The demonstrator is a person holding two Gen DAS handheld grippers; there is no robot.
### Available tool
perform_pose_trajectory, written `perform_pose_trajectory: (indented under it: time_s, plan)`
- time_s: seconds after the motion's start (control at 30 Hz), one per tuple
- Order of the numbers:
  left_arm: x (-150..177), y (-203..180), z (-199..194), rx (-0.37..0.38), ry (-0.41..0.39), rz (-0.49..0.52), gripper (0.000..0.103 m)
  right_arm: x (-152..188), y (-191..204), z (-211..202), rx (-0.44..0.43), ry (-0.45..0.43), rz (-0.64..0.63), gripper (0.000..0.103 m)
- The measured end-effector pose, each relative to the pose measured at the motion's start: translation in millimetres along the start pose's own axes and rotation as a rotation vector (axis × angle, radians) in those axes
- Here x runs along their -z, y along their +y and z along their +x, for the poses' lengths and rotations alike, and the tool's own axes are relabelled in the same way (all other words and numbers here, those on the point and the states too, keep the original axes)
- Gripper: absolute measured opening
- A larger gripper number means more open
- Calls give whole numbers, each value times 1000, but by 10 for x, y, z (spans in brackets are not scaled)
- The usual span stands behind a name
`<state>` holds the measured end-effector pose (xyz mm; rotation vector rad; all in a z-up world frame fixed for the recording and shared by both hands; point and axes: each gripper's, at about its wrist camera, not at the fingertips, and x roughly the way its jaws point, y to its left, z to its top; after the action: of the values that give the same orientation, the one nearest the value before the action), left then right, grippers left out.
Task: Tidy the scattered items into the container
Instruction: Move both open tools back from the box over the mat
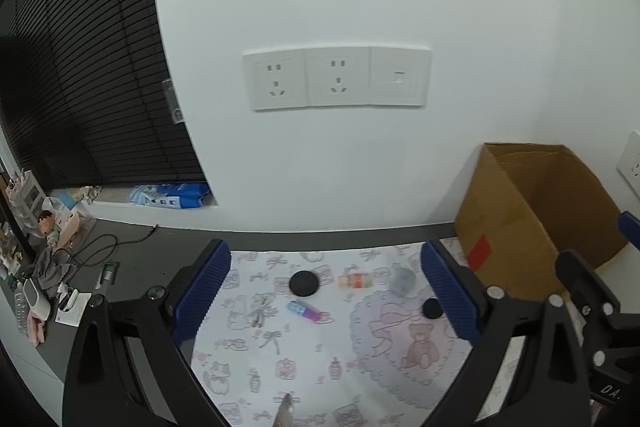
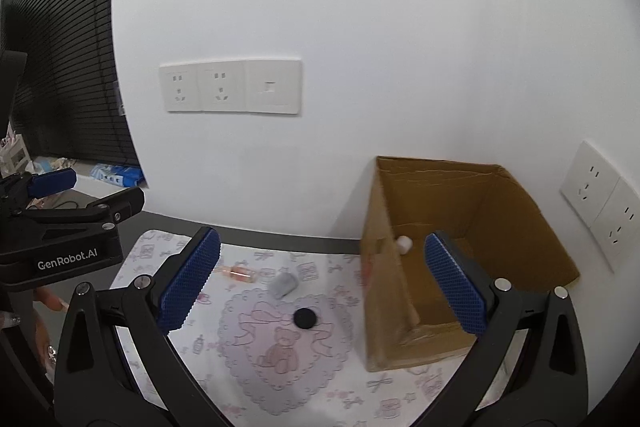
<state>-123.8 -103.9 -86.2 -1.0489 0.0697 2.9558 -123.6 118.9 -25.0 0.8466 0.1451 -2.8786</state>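
Both grippers are hanging over the worktop with their blue pads spread wide and nothing between them. The left gripper is hovering above a patterned mat, where several small things are lying apart from one another: a large black disc, a small black disc, a blue and purple tube, a striped pinkish bottle and a grey cup on its side. The right gripper is hovering at the near left corner of an open cardboard box, which is standing on the mat's right end against the wall. A small white piece is showing inside the box.
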Motion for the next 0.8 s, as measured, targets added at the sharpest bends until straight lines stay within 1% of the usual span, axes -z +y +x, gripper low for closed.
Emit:
perform_pose_trajectory:
  time_s: [0.13,0.3,0.47,0.57,0.67,0.8]
  plan:
    - [23,194,61,-20,19,1,95,31,261,37,-14,11,-10,103]
    - [78,283,187,-31,37,4,95,77,436,139,-30,39,-24,103]
    - [187,317,350,-36,64,4,95,152,447,302,-36,62,-20,103]
    - [268,329,498,-42,94,2,95,210,431,412,-38,79,-18,103]
    - [367,343,653,-40,124,-5,95,292,419,566,-38,106,-19,103]
    - [522,345,863,-33,139,-5,95,446,439,756,-48,135,-33,103]
